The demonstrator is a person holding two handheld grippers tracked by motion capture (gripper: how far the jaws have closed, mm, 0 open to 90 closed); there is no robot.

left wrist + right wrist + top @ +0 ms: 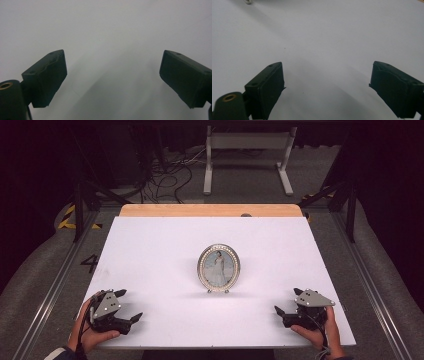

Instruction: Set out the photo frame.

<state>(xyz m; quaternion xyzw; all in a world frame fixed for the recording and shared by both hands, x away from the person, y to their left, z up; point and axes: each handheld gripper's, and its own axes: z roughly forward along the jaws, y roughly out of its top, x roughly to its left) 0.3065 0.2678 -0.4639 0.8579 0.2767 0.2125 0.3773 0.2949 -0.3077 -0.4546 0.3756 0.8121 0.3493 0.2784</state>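
An oval silver picture frame [218, 268] with a portrait stands upright on small feet at the middle of the white board [150, 250]. My left gripper [128, 305] rests near the board's front left corner, held by a hand, open with nothing between its jaws [112, 75]. Near the front right corner my right gripper [288, 301] is also open and empty [327, 82]. Both sit well apart from the frame. One small foot of the frame [248, 2] shows at the top left of the right gripper view.
The white board lies on a wooden tabletop [210, 210] whose far edge shows behind it. Beyond stand a white metal stand [247, 155] and loose cables [165, 175] on the floor. Black frame legs [77, 205] flank the table.
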